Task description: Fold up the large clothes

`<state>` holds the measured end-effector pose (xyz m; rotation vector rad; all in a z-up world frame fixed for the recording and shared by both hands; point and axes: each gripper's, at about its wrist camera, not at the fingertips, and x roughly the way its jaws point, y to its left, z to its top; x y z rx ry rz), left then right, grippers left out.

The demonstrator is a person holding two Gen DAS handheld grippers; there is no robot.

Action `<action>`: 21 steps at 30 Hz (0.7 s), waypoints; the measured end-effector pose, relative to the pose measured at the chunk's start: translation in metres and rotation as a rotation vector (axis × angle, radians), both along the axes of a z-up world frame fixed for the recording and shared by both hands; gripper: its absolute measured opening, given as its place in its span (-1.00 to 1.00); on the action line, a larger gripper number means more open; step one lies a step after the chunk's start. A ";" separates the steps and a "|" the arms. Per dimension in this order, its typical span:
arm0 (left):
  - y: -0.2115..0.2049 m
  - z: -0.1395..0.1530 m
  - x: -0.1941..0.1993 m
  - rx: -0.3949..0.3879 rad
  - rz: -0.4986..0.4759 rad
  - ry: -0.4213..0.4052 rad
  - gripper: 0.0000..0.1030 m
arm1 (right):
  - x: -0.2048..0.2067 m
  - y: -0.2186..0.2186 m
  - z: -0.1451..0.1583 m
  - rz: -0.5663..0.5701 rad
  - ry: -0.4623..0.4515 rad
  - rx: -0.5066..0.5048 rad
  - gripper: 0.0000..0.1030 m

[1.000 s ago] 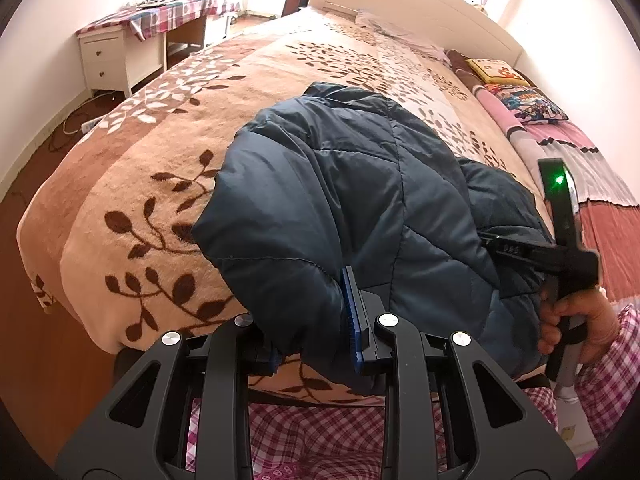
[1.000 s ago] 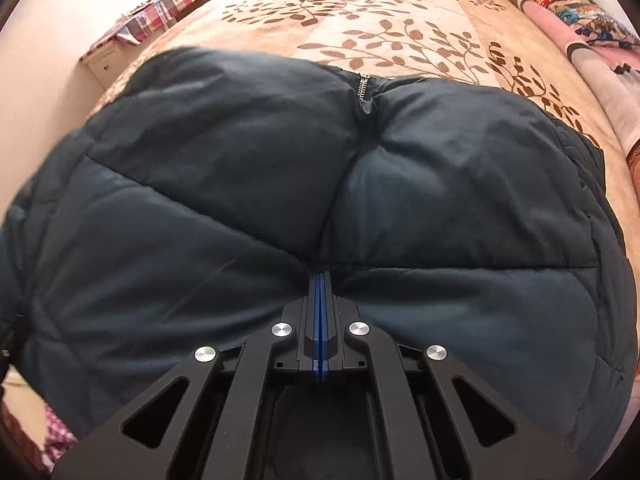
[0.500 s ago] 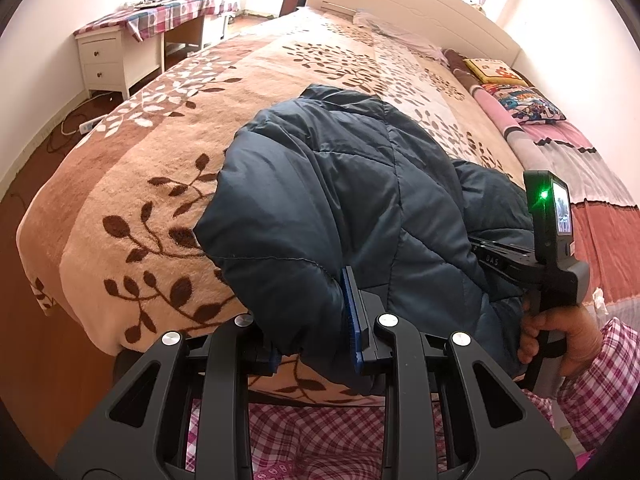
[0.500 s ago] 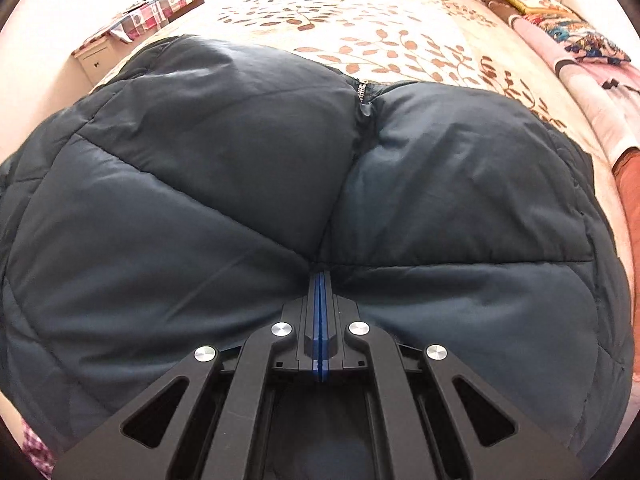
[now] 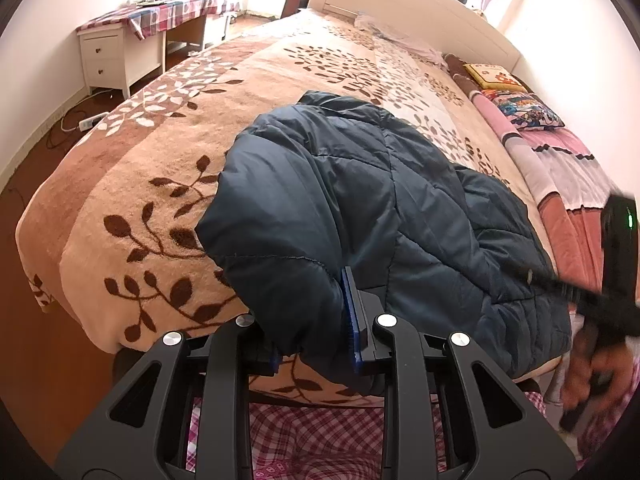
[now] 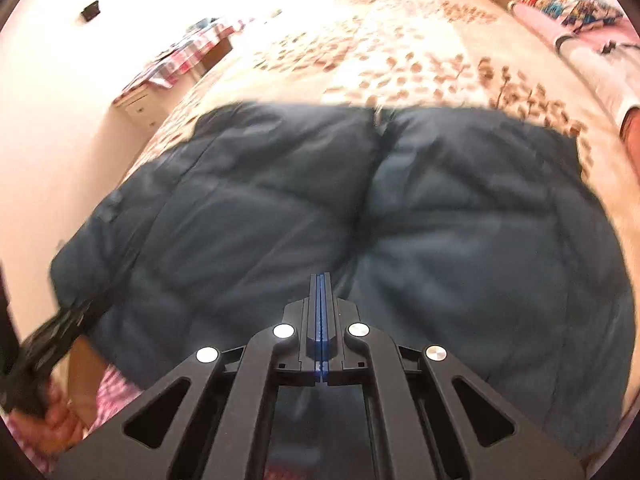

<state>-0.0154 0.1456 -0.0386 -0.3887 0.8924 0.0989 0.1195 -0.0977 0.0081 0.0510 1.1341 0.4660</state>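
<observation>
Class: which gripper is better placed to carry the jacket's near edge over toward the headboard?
Left, probably: the left gripper clamps a thick fold of the jacket; the right gripper pinches only thin fabric.

Both wrist cameras sit low at the foot of the bed (image 5: 120, 184), each looking forward past its own fingers toward the headboard (image 5: 400, 4), the right one closer, and both share the dark quilted jacket (image 5: 360, 200) and patterned blanket (image 6: 400, 48).
</observation>
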 end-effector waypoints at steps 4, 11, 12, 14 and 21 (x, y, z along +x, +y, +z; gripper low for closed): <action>-0.001 0.001 0.000 0.001 -0.005 -0.001 -0.54 | -0.020 0.009 -0.024 0.004 0.077 -0.049 -0.98; -0.006 0.007 -0.002 0.000 -0.028 -0.028 -0.54 | -0.004 0.015 -0.058 -0.010 0.138 -0.067 -0.98; -0.006 0.007 -0.002 -0.002 -0.029 -0.033 -0.54 | -0.003 0.016 -0.060 -0.009 0.133 -0.071 -0.98; -0.008 0.010 -0.002 -0.007 -0.032 -0.043 -0.56 | -0.004 0.020 -0.062 0.000 0.112 -0.080 -0.98; -0.012 0.018 -0.003 0.001 -0.032 -0.058 -0.58 | -0.002 0.022 -0.065 -0.007 0.100 -0.066 -0.98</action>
